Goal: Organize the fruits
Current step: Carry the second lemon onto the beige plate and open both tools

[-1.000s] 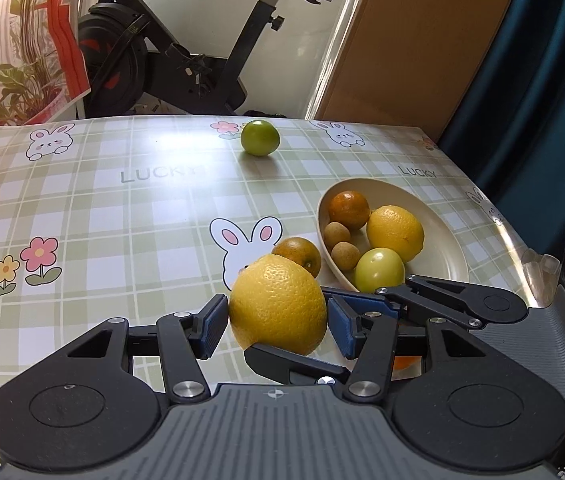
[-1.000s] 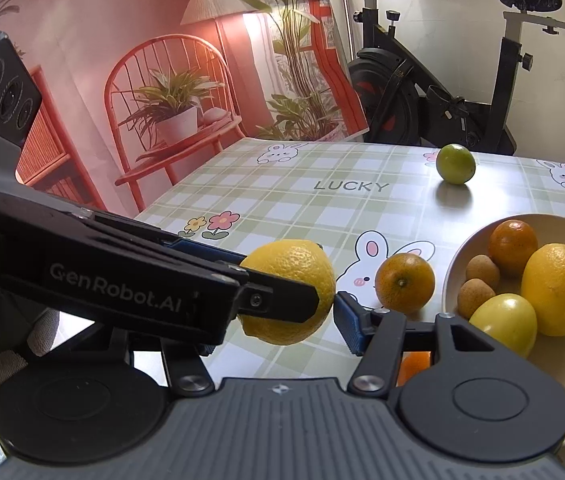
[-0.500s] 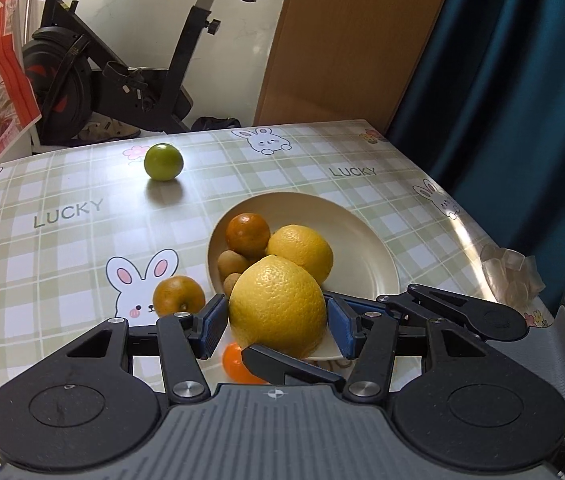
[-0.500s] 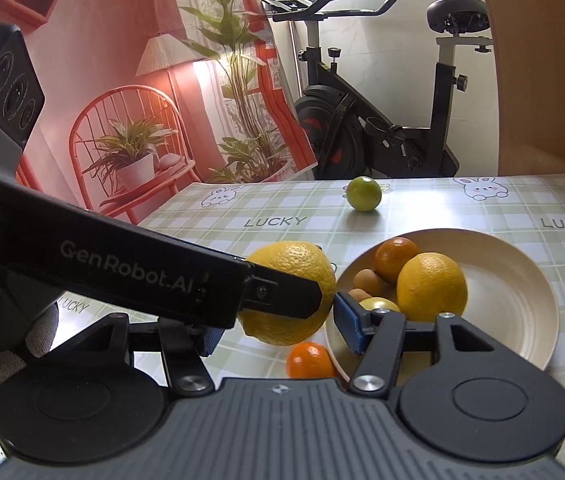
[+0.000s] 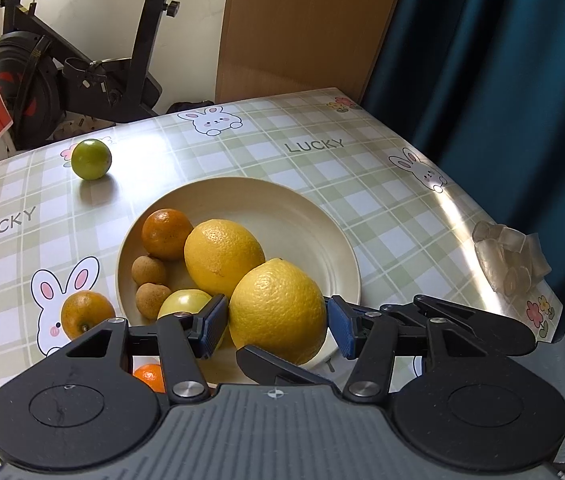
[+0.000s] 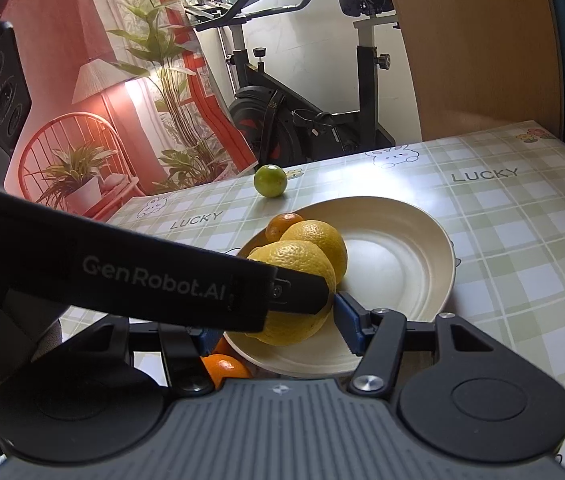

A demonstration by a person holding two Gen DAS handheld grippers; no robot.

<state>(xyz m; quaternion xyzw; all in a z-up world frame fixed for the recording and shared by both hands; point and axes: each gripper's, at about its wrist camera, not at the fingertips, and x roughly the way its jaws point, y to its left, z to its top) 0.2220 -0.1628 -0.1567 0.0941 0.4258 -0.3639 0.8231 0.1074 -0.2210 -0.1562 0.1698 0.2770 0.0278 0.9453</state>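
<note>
Both grippers, left gripper (image 5: 276, 326) and right gripper (image 6: 274, 326), have carried the clamped lemon (image 5: 276, 310) over the plate (image 5: 322, 216); you next lower and release.

Our left gripper (image 5: 277, 324) tilts steeply downward, its blue pads (image 5: 213, 326) pressing either side of the large yellow citrus (image 5: 278, 312). Our right gripper (image 6: 272, 322) slants down less steeply and comes in from the side, so its fingers cross ours at the same fruit, one blue pad (image 6: 348, 322) at its right flank. Both grippers stand half spread.
</note>
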